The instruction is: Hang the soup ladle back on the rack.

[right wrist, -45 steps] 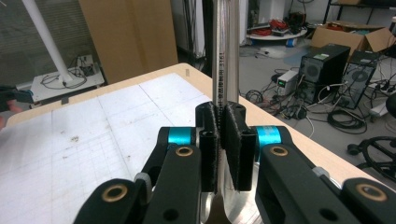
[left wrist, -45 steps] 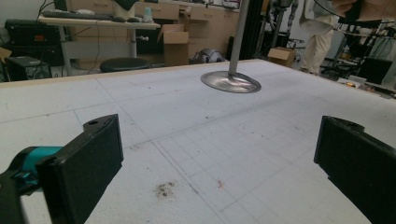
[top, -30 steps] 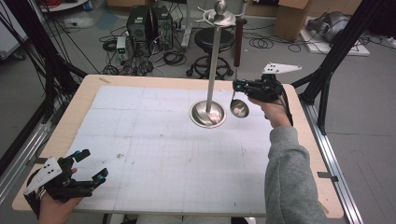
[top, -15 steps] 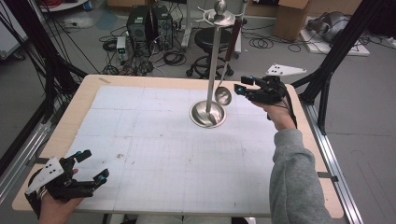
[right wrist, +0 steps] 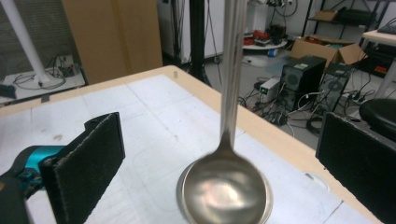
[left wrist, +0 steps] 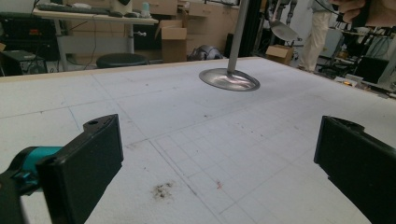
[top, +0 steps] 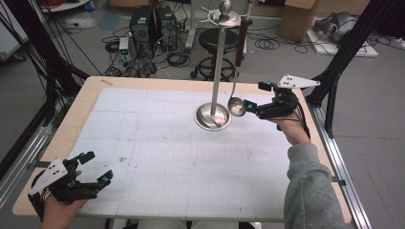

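Released since earlier, shiny steel ladle (top: 236,106) hangs free; right gripper (top: 252,95) just opened wide

Right claw (top: 253,95) jaws just opened, released ladle (top: 236,106); ladle now hangs free on stand (top: 213,116).

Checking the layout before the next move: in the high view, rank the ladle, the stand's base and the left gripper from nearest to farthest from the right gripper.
1. Ladle: hanging just off the right gripper, toward the stand.
2. Stand's base: on the table just past the ladle's bowl.
3. Left gripper: at the opposite near corner of the table.
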A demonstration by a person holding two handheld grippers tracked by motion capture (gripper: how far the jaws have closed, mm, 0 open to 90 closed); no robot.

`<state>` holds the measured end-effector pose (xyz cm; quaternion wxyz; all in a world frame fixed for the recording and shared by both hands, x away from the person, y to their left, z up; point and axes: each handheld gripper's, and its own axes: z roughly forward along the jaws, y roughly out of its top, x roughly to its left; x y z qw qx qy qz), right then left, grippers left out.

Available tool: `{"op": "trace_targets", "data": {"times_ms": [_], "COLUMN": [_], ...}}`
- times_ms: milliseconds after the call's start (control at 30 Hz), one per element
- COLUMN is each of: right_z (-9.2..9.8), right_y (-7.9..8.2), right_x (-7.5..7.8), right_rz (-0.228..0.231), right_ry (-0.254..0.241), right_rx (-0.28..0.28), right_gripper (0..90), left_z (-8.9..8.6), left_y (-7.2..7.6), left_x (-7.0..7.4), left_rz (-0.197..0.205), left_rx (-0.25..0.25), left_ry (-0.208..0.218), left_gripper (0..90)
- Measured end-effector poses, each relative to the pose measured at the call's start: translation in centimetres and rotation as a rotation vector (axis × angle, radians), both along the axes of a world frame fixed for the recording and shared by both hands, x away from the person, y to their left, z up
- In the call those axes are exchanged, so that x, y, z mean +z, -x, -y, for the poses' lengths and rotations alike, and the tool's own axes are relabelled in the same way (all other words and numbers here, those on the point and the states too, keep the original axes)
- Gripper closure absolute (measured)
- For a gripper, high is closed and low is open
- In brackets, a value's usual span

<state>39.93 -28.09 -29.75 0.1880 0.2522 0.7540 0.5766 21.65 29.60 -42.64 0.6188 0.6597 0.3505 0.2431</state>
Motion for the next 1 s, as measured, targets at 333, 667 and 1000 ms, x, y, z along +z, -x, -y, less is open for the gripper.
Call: {"op": "trace_targets", "data": {"times_ms": [333,667,1000], "right_z": [0.2,1.2,3.5], "right_y": [2.2,4.3,8.4], "right_x": [-2.1,-4.8,-6.2], "right_rz": [-0.014,-0.033,0.001], "right_ry": [0.037,0.036,-0.016], "right_rx": [0.016,-0.007,-0.045], "right_gripper": [0.1,0.1,0.1], "left_z": [0.4,1.5,2.3], "left_y": [-0.5,-1.6,-2.3], "left_x": [0.4,0.4,0.4], "left_rz": [0.02,0.027,0.03], "left_rx": [-0.007,-0.045,-0.055], "left_ry": [0.012,0.004,-0.011], "left_gripper": [1.8,1.8,1.8]}}
